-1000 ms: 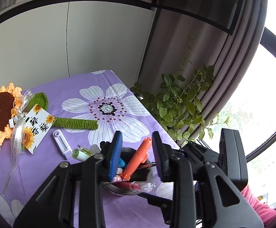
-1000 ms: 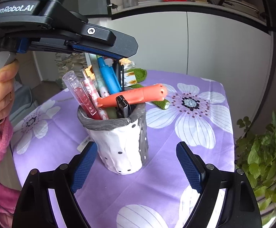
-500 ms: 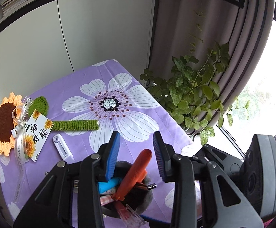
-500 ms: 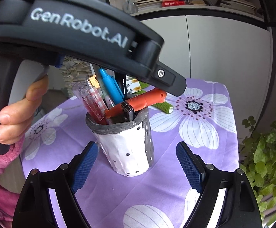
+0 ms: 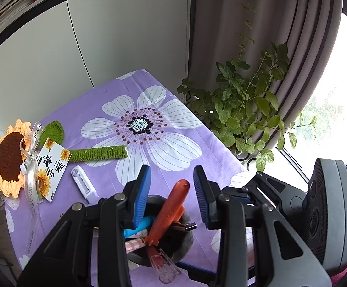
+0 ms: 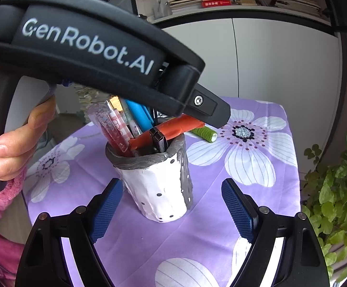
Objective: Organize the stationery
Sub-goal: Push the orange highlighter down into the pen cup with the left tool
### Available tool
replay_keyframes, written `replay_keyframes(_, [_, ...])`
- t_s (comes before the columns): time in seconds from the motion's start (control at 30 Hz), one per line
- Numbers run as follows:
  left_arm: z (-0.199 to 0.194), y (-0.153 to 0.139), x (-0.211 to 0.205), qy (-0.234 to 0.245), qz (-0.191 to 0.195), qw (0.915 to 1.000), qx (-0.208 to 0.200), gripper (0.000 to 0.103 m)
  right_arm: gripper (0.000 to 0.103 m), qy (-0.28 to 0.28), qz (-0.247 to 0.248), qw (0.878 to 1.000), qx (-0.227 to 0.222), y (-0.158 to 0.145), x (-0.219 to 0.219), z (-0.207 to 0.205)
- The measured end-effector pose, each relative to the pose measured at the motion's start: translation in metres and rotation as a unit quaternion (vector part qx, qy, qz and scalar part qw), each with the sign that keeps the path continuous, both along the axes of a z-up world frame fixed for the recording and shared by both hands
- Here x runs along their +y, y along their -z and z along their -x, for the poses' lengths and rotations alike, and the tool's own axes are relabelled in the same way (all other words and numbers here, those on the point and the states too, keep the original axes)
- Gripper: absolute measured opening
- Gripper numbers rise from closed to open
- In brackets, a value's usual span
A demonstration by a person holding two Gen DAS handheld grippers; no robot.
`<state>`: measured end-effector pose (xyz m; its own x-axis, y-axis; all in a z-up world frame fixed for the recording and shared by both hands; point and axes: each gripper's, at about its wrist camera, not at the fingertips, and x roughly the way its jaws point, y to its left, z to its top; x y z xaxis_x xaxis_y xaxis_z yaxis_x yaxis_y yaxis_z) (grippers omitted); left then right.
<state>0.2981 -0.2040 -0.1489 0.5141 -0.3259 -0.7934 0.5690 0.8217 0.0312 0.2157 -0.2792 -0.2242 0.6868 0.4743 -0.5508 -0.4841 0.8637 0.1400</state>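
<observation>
Hovering open, left hand-held gripper (image 5: 172,196) straddles orange pen (image 5: 170,212).

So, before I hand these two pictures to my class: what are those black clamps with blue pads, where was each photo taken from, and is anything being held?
A person holds two hand-held grabbing tools, one per hand, each carrying a camera that looks along its fingers. The left tool looks down from above a pen cup; its blue pads are apart, either side of an orange pen standing in the cup, without gripping it. The right tool looks at the same cup from the side, open and empty. On the purple cloth also lie a crochet sunflower and a small white cutter.
</observation>
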Motion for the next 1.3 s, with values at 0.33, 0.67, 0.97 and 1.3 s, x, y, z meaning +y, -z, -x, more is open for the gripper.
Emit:
replay_keyframes(0.33, [0.002,0.001,0.003,-0.001,-0.001,0.9999,0.013,0.029,0.086,0.002,-0.008,1.000,0.002,0.000,-0.002,0.000])
replay_keyframes(0.67, [0.004,0.003,0.005,-0.009,-0.011,0.9999,-0.008,0.012,0.086,0.000,-0.012,1.000,0.006,0.000,0.001,-0.003])
replay_keyframes(0.97, [0.023,-0.024,0.033,-0.020,0.041,0.9977,-0.049,0.011,0.086,-0.012,-0.007,1.000,-0.007,-0.002,0.013,-0.002])
replay_keyframes(1.3, [0.026,-0.017,0.064,-0.040,0.116,0.9921,-0.026,0.011,0.086,-0.025,0.006,1.000,-0.016,-0.002,0.033,-0.014])
